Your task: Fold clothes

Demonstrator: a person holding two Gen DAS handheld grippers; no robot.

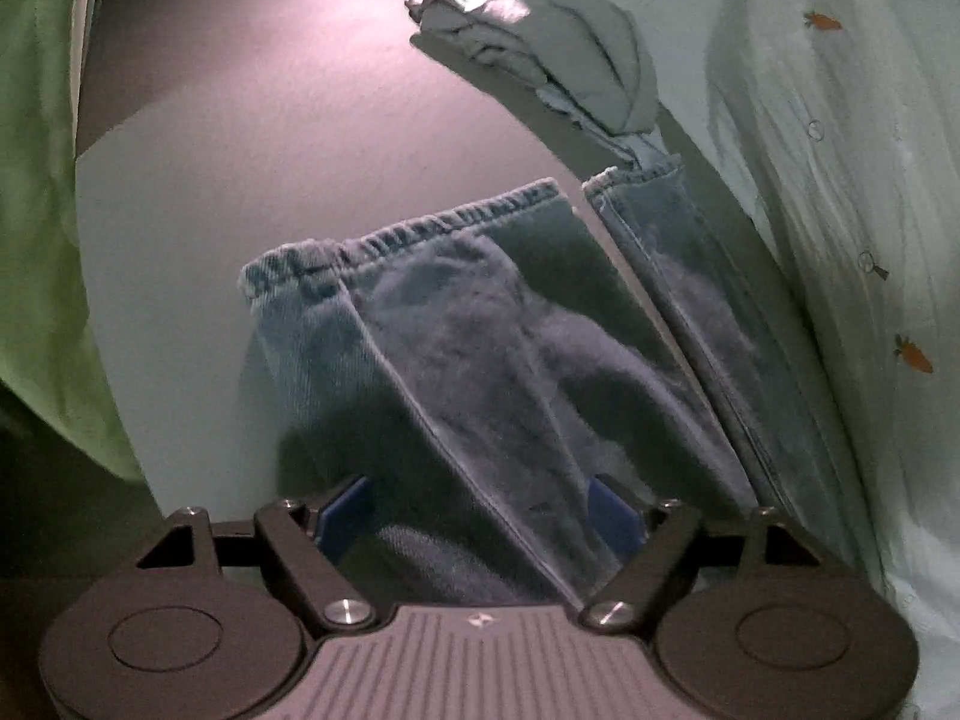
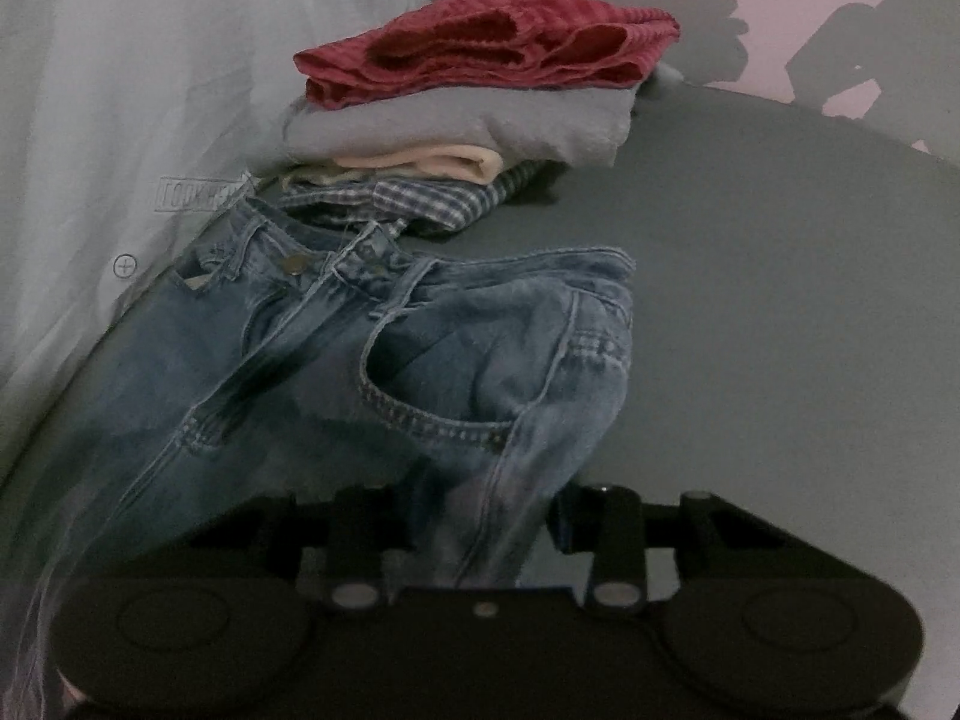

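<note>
Denim jeans [image 1: 480, 360] are gripped at both ends above the table [image 2: 780, 300]: legs by the left gripper [image 1: 480, 516], hip by the right gripper [image 2: 492, 516]. Beside them a folded stack [image 2: 468, 120] is finished; these remain unfolded.

- Surface [image 1: 252, 138]: flat, matte, grey; reads pinkish where light hits it.
- Light: bright patch at far end in left wrist view; near part dim.
- Right wrist view: same surface [image 2: 780, 300] in shade; lit pink zone [image 2: 798, 12] at top, hard-edged shadows across it.
- White sheet [image 1: 828, 192], carrot print, along right edge in left wrist view; along left edge [image 2: 120, 90] in right wrist view.
- Green fabric [image 1: 36, 210] at left edge, left wrist view.
</note>
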